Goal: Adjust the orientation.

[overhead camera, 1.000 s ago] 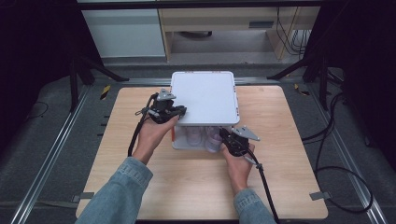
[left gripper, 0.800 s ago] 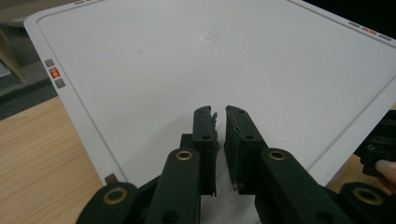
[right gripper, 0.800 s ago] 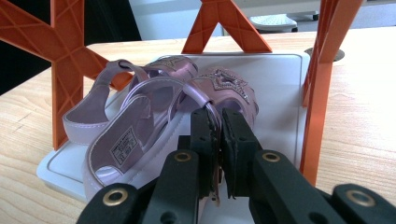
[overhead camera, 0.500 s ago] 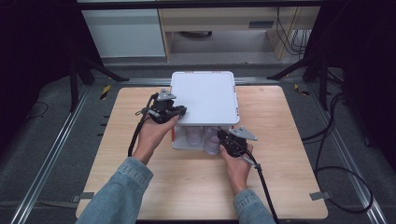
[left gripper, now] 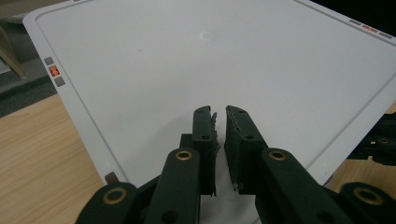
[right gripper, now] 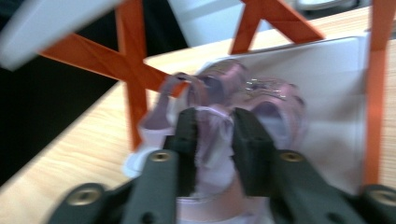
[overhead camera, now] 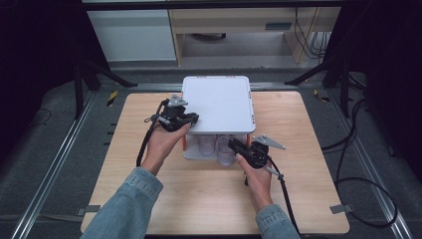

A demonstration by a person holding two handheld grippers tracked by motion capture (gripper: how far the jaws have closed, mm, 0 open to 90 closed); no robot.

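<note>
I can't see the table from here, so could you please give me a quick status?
Left gripper shut, resting on white shelf top. Right gripper shut on clear cup under shelf. Orange struts crowd it.

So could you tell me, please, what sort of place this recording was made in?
Probably a lab or data-collection rig, not a home. A wooden table stands inside a dark metal frame on floor rails, cables trail across grey carpet, and a person holds a cabled gripper in each hand.

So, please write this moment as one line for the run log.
left gripper: shut, on white shelf top | right gripper: shut on pale purple cup | cup under shelf, orange legs | table: wood
</note>
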